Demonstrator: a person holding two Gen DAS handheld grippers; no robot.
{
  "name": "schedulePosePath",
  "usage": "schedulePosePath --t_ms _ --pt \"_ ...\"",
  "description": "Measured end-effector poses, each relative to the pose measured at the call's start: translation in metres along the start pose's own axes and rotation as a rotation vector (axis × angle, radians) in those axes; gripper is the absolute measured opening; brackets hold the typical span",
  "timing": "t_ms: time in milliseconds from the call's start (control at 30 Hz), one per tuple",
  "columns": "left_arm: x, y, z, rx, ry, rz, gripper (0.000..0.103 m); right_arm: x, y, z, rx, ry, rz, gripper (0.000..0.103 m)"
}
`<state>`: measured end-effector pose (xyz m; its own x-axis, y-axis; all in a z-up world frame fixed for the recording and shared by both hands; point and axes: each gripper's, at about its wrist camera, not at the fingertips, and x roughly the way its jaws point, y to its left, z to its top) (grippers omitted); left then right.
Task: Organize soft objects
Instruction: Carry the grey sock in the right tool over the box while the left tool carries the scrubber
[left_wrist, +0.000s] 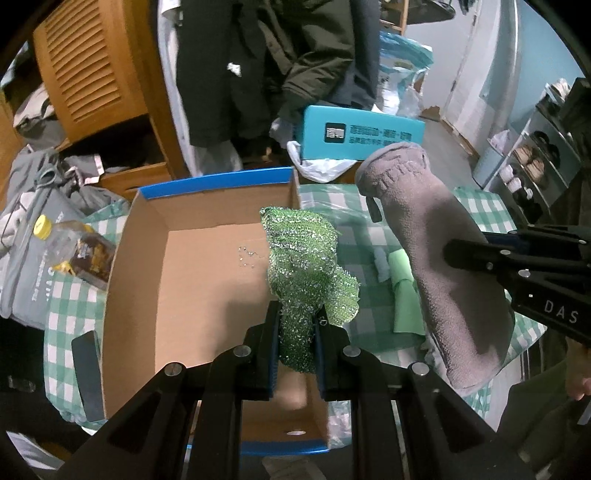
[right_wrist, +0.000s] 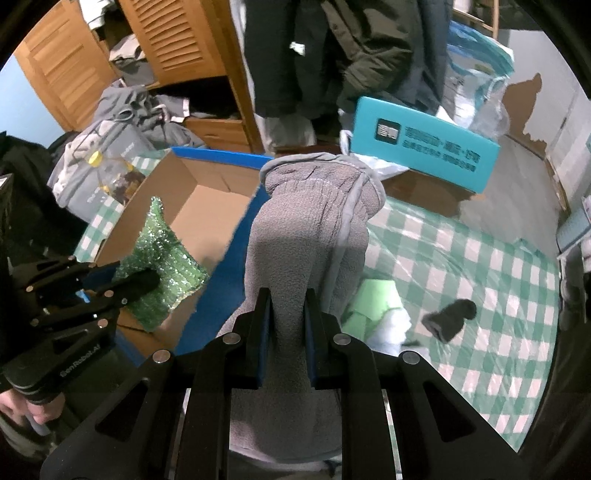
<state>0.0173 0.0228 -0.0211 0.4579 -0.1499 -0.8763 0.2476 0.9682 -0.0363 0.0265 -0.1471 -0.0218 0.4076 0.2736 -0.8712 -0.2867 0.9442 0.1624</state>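
Note:
My left gripper (left_wrist: 297, 317) is shut on a green glittery mesh scrubber (left_wrist: 308, 258), held over the right side of an open cardboard box (left_wrist: 147, 258) with a blue rim. The box holds only a few small shiny scraps. My right gripper (right_wrist: 286, 299) is shut on a grey fleece glove (right_wrist: 314, 221), which hangs lifted above the green-checked tablecloth (right_wrist: 480, 266), just right of the box (right_wrist: 192, 206). The glove (left_wrist: 436, 251) also shows in the left wrist view, and the scrubber (right_wrist: 166, 266) with the left gripper (right_wrist: 122, 282) in the right wrist view.
On the cloth lie a pale green sponge (right_wrist: 376, 295) with something white beside it and a small dark knitted item (right_wrist: 450, 317). A teal carton (right_wrist: 424, 147) stands behind. A plastic bottle (left_wrist: 70, 247) and grey bag (left_wrist: 33, 221) sit left of the box; a dark flat object (left_wrist: 86, 373) lies near its front left.

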Motion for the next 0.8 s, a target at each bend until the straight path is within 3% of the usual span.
schedulePosePath --t_ms 800 --pt "-0.005 0.083 -0.010 -0.146 0.001 0.063 0.016 0.041 0.095 0.044 -0.105 0.043 0.061 0.015"
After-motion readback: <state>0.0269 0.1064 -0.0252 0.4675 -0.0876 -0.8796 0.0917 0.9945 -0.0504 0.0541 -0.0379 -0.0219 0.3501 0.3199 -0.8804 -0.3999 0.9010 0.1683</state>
